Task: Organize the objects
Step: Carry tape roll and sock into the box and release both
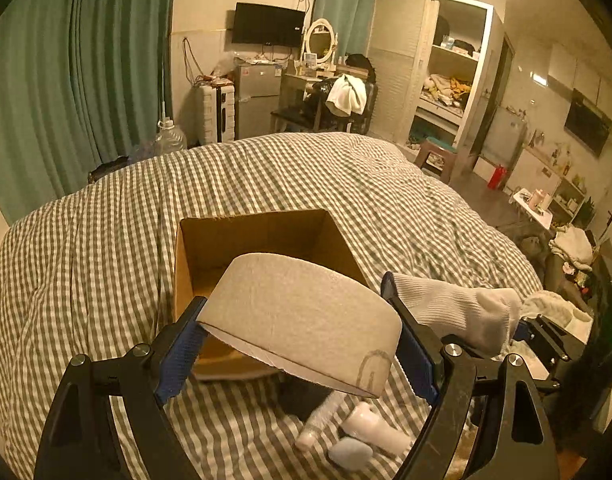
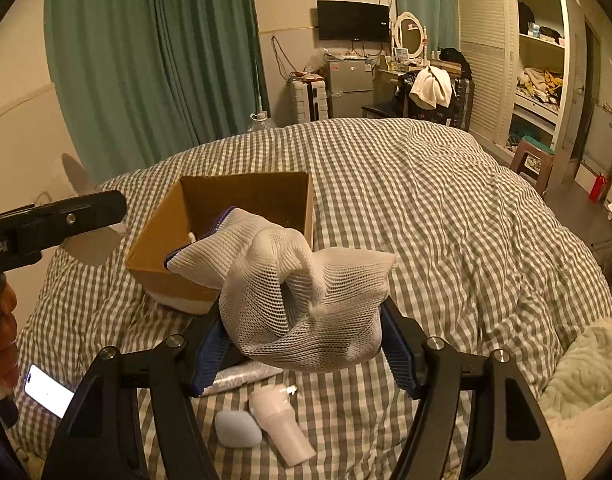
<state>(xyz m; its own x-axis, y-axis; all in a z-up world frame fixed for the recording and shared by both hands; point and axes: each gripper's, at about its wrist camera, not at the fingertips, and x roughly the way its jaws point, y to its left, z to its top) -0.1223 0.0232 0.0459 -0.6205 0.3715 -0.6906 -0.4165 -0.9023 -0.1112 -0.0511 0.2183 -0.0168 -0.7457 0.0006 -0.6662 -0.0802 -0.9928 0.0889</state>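
Note:
My left gripper (image 1: 298,344) is shut on a toilet paper roll (image 1: 302,320) and holds it above the near edge of an open cardboard box (image 1: 262,236) on the checked bedspread. My right gripper (image 2: 302,340) is shut on a white mesh sock (image 2: 302,300), held just in front of the same box (image 2: 226,200). The sock and right gripper show at the right of the left wrist view (image 1: 457,308). A small white bottle (image 2: 282,424), a pale blue pebble-shaped item (image 2: 238,428) and a silvery tube (image 2: 246,376) lie on the bed below the grippers.
The checked bedspread (image 2: 445,220) covers the bed. A lit phone (image 2: 48,390) lies at the left. A fluffy pale blanket (image 2: 585,372) is at the right edge. Green curtains (image 2: 146,60), a fridge and a wardrobe stand beyond the bed.

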